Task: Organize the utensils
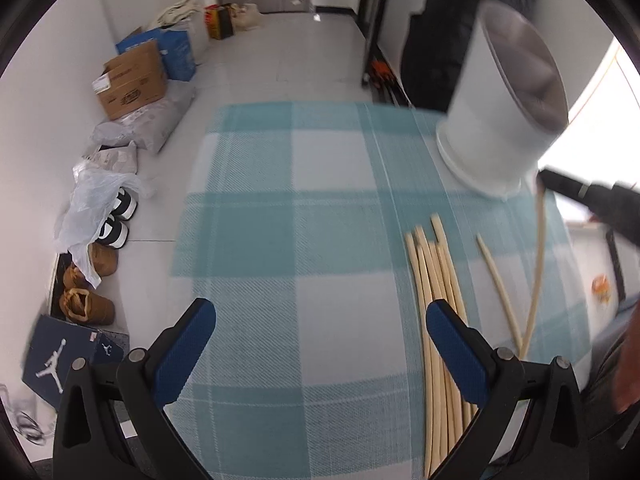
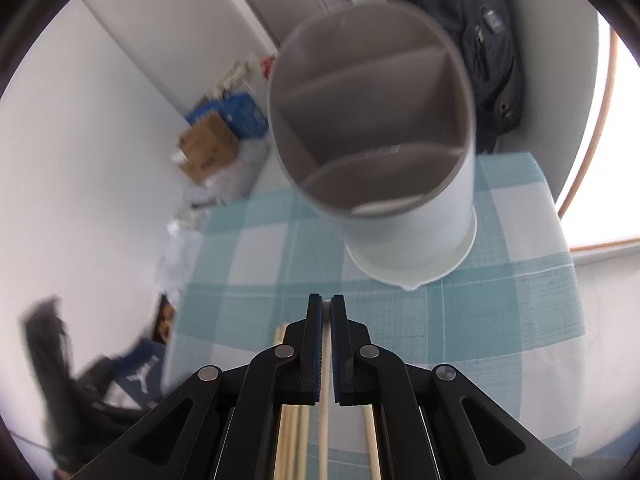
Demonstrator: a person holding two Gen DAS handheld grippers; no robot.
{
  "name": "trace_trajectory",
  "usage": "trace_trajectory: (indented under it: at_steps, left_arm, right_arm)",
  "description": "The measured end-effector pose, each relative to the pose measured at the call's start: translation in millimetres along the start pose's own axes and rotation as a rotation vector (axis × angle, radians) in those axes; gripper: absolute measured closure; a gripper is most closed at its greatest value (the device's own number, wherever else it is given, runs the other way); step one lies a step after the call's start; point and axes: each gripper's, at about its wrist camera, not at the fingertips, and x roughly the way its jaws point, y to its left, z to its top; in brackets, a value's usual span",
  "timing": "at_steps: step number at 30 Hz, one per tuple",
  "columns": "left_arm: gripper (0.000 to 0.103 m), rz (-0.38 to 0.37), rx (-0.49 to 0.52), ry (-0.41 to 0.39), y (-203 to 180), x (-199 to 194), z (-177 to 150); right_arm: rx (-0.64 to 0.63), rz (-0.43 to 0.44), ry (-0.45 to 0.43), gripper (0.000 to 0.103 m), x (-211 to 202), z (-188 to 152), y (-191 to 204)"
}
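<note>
Now right gripper (image 2: 326, 308) pinches 1 chopstick (image 2: 324, 420), aimed toward divided utensil holder (image 2: 408, 216) on checked cloth (image 2: 520, 300), likely for drop-in. Left gripper (image 1: 320, 320) spread wide beside chopstick bundle (image 1: 436, 280), apparently next pick.

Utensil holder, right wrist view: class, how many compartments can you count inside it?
3. Inside the utensil holder, two sit side by side at the far end, split by a short wall, and one large compartment lies nearer the camera. None looks hidden.

A teal-and-white checked tablecloth (image 1: 304, 208) covers the table. On the floor along the wall lie a cardboard box (image 1: 132, 80), a blue box (image 1: 176, 50), brown boots (image 1: 86, 306), a shoebox (image 1: 60, 360), and, blurred, perhaps plastic bags (image 1: 92, 208).
</note>
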Motion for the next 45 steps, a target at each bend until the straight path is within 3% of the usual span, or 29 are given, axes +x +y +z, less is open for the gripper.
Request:
trace_trajectory:
  at_steps: [9, 12, 18, 25, 32, 38, 41, 43, 45]
  left_arm:
    - [0.001, -0.024, 0.048, 0.120, -20, 14, -13]
    - [0.001, 0.028, 0.072, 0.153, -24, 23, -15]
    - [0.001, 0.042, 0.006, 0.173, -6, 22, -13]
    - [0.001, -0.038, -0.095, 0.140, 17, 15, -1]
    - [0.001, 0.111, -0.067, 0.110, 10, 27, 17]
    - [0.001, 0.127, -0.025, 0.127, 4, 38, 24]
    - [0.008, 0.116, -0.039, 0.154, 5, 39, 30]
    - [0.028, 0.082, -0.082, 0.173, 9, 37, 34]
    - [0.035, 0.105, -0.086, 0.184, 9, 38, 36]
  right_arm:
    - [0.039, 0.096, -0.130, 0.100, -45, -1, -15]
    - [0.043, 0.103, -0.137, 0.100, -51, -6, -18]
    - [0.018, 0.089, -0.166, 0.100, -61, -10, -21]
    - [0.016, 0.102, -0.171, 0.100, -64, -12, -21]
    - [0.020, 0.105, -0.186, 0.100, -65, -9, -20]
    - [0.027, 0.112, -0.185, 0.100, -64, -9, -22]
    - [0.034, 0.114, -0.185, 0.100, -66, -8, -23]
    - [0.031, 0.114, -0.187, 0.100, -66, -8, -23]
    - [0.026, 0.112, -0.189, 0.100, -67, -8, -23]
